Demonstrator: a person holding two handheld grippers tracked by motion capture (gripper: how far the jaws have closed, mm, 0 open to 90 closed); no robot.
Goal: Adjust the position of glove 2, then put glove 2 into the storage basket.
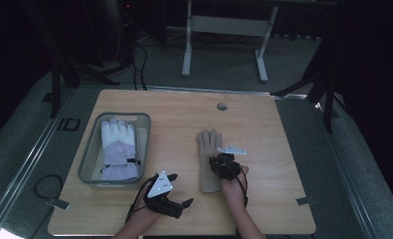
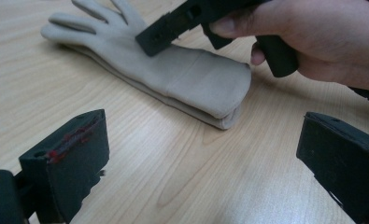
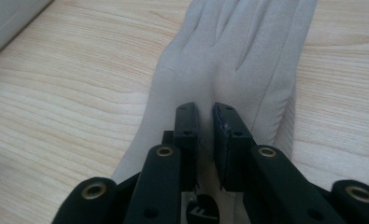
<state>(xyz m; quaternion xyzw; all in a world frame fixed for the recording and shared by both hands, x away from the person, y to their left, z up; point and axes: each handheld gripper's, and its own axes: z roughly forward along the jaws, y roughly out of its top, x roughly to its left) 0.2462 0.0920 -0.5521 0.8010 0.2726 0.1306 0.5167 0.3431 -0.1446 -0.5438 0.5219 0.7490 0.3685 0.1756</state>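
A beige glove (image 1: pixel 209 142) lies flat on the wooden table (image 1: pixel 263 124), fingers pointing away from me. My right gripper (image 1: pixel 214 161) rests tip-down on the back of the glove (image 3: pixel 247 42). The right gripper (image 3: pixel 205 112) has its jaws almost together, with a thin slit between them and no fabric visibly pinched. In the left gripper view a hand holds that right gripper (image 2: pixel 147 43) over the glove (image 2: pixel 196 79). My left gripper (image 1: pixel 180 189) sits near the table's front, left of the glove's cuff. The left gripper (image 2: pixel 201 135) is wide open and holds nothing.
A grey plastic bin (image 1: pixel 92 149) stands on the left half of the table with a white and lavender padded glove (image 1: pixel 118 144) inside. A round grommet (image 1: pixel 222 106) sits near the table's far edge. Desk legs and cables stand on the floor beyond.
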